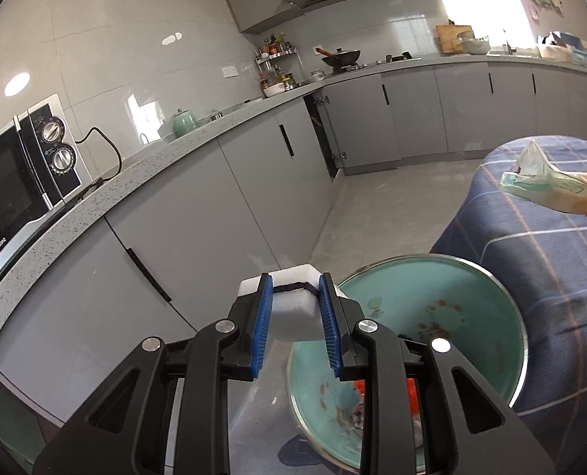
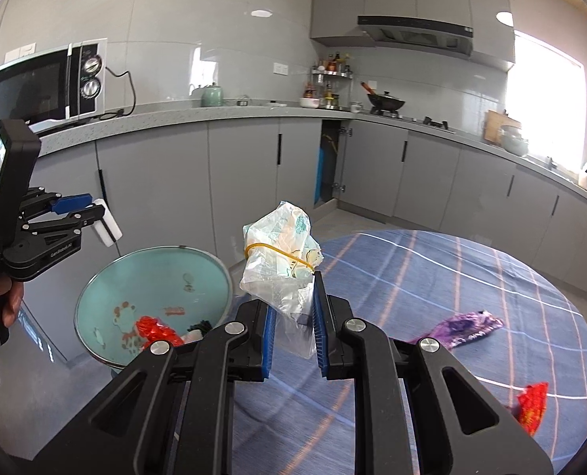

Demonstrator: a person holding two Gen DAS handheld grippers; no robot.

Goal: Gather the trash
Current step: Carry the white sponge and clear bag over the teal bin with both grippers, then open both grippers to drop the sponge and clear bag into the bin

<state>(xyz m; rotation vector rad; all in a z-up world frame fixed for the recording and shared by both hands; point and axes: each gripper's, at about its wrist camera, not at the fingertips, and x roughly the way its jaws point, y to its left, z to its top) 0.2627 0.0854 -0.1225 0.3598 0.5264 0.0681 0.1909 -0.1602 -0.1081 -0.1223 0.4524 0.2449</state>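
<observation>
The left gripper (image 1: pixel 293 308) clamps a white foam block (image 1: pixel 293 304); the right gripper (image 2: pixel 293 328) pinches a crumpled rubber-banded plastic bag (image 2: pixel 281 253). Released short of the teal metal-rimmed bin (image 2: pixel 107 277), either would likely land on the floor.

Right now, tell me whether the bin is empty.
Not empty: the teal bin already holds a red wrapper and some dark scraps at its bottom.

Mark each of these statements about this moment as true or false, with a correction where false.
1. The left claw grips a white foam block. True.
2. The right claw is empty. False: it is shut on a clear plastic bag bound with a rubber band.
3. The teal bin already holds a red wrapper. True.
4. The tablecloth is bare. False: a purple wrapper and a second red wrapper lie on it.
</observation>
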